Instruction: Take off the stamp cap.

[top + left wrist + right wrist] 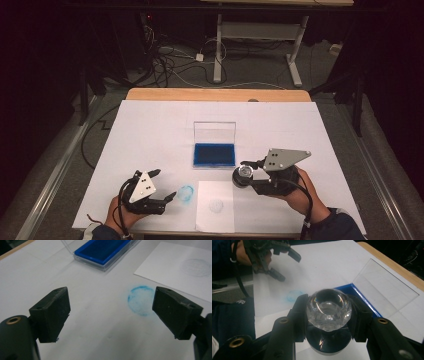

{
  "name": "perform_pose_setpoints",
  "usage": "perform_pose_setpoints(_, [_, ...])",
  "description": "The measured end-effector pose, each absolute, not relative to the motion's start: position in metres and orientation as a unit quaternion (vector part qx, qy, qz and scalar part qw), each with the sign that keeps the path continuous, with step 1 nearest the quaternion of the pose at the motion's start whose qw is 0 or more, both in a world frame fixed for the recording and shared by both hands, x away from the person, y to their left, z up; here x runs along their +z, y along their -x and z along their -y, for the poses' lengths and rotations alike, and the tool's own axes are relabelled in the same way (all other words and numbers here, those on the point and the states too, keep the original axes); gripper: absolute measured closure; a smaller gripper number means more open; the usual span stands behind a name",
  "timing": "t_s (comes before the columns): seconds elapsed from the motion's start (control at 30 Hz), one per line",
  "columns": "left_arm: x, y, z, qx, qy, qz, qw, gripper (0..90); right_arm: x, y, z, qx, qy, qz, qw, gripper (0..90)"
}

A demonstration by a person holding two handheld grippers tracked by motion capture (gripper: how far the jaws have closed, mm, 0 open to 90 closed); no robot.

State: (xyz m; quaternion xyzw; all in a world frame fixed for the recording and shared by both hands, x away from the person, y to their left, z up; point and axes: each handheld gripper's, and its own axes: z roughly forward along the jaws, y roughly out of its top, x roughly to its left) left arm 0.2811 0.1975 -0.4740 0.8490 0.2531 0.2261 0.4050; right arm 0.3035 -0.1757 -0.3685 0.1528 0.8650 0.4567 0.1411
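Stamp [328, 308], round with a clear faceted knob, is clamped in the right gripper [248, 172], held between the blue ink pad [214, 154] and the paper sheet [215, 217]. Sheet already carries a faint round print [216, 205]; a stronger blue ring [185, 193] sits on the worktop [150, 130] cover just left of it. Left gripper [166, 184] has its jaws apart, nothing between them. Looks like the inking/stamping step. Next move probably calls for a square, flat press onto the pad or onto clean paper.
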Motion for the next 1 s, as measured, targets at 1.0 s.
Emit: perform_pose_setpoints(1.0, [-0.457, -0.311, -0.115, 0.158, -0.862, -0.176, 0.448, 14.3, -0.378, -0.318, 0.121, 0.465, -0.133, -0.867, 0.124, 56.7])
